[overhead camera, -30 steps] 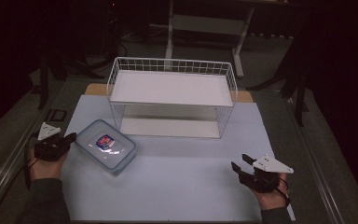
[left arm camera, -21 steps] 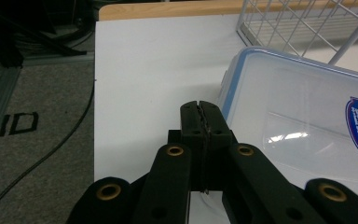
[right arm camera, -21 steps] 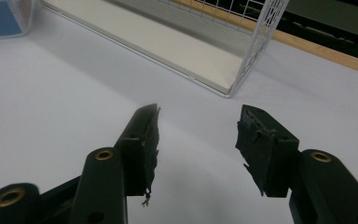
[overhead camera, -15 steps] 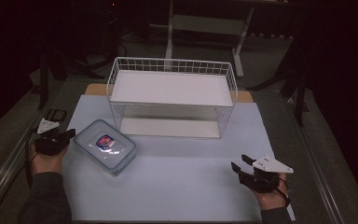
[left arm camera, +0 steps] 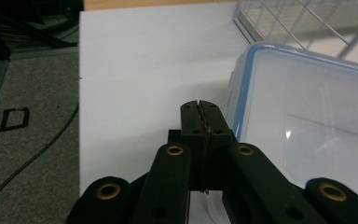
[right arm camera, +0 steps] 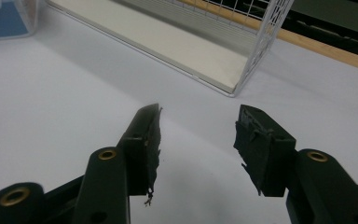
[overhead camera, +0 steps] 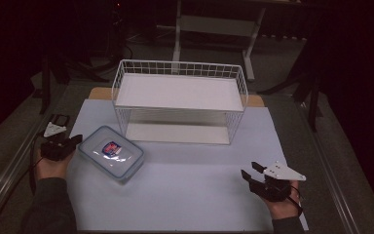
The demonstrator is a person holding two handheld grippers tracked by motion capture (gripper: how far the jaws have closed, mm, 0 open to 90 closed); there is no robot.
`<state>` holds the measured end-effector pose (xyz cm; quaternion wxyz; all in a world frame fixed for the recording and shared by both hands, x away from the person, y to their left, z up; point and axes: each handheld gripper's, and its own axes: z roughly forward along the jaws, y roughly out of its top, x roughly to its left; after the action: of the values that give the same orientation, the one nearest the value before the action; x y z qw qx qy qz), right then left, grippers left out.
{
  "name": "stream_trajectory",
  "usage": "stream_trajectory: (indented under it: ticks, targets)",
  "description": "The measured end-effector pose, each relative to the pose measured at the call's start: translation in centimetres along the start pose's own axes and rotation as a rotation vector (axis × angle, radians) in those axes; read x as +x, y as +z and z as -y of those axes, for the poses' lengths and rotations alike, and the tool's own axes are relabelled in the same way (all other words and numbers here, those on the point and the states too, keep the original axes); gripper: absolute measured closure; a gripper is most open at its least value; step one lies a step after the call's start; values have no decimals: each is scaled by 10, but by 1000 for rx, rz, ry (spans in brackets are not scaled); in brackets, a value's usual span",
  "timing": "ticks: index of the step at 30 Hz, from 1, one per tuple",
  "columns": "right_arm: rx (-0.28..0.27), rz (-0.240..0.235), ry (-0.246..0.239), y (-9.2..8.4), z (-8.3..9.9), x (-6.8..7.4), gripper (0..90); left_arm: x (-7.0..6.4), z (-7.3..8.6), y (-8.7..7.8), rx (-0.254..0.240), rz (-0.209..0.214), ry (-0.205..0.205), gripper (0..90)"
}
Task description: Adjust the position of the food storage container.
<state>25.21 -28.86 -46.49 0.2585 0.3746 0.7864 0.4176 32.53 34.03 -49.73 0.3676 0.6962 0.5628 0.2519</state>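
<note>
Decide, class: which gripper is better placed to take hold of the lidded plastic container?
Left. The left gripper sits right beside the container, jaws shut, while the right gripper waits open across the mat.

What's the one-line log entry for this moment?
left gripper: shut, empty, beside container | right gripper: open, empty | rack: empty

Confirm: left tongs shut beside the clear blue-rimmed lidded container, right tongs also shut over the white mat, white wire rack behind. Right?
Not quite. The right tongs are open, jaws spread apart over the white mat, as the right gripper view shows. The rest holds: left tongs shut beside the clear blue-rimmed lidded container, white wire rack behind.
</note>
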Motion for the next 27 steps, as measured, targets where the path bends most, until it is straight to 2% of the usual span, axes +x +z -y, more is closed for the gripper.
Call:
stream_trajectory:
  ticks: [1,12,19,23,27]
  targets:
    - [0,-1,0,0,0,0,494,-3,1,1,16,10,17,898]
    - [-7,-12,0,-1,-1,0,497,-28,7,-8,47,72,60,898]
    - [-21,-42,-15,1,-5,8,502,-71,8,-12,97,147,148,898]
    - [-19,-53,-25,2,-6,11,500,-90,9,-11,110,203,164,898]
    - [-21,-56,-14,2,-6,10,498,-108,11,-9,122,252,187,898]
